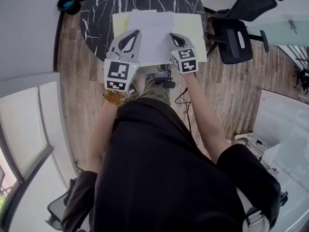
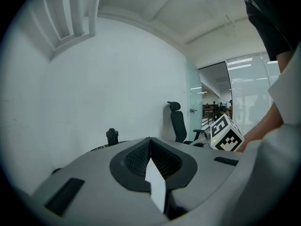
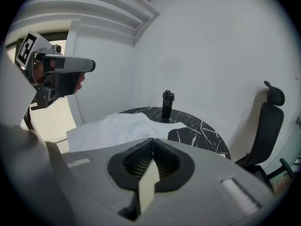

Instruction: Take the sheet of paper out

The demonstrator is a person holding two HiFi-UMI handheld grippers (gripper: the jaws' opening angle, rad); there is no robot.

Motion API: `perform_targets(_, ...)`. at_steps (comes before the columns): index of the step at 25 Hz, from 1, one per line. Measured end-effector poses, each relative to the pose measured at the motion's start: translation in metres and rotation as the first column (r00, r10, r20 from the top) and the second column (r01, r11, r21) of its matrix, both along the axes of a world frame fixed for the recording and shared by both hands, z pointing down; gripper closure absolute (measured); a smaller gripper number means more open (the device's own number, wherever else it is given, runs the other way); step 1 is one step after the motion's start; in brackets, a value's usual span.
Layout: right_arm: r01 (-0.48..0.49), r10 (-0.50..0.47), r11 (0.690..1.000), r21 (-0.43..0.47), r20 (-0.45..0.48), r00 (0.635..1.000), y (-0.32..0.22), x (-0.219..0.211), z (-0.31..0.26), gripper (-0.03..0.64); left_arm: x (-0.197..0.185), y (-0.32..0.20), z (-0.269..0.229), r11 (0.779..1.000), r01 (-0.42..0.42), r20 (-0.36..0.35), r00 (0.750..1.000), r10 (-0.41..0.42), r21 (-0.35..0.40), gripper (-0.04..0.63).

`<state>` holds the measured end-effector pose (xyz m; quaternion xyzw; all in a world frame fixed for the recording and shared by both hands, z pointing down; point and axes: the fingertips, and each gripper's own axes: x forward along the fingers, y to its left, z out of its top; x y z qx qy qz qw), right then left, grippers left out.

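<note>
One white sheet (image 1: 152,33) over yellow folder (image 1: 192,30)

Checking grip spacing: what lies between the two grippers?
The white sheet fills the gap between the left gripper and the right gripper, with yellow paper showing at either side. The head view shows this.

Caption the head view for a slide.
From above: left gripper pinches the white sheet, right gripper the yellow paper, over a black table.
</note>
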<state>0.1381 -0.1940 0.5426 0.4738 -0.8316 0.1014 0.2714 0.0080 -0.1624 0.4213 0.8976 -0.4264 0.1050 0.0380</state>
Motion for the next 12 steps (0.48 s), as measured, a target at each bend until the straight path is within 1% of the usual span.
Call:
perform_targets(6,-0.005,0.004,1.0,0.024,0.01,1.0,0.007,0.004,-0.012,0.618,0.001,0.002,-0.003,1.0,-0.003,0.0,1.0,0.003,0.012,0.598)
perform_targets(12,0.002,-0.004,0.998,0.061,0.028,1.0,0.013,-0.003,-0.032,0.618,-0.006,0.002,-0.005,1.0,0.009,-0.003,1.0,-0.009,0.016,0.598)
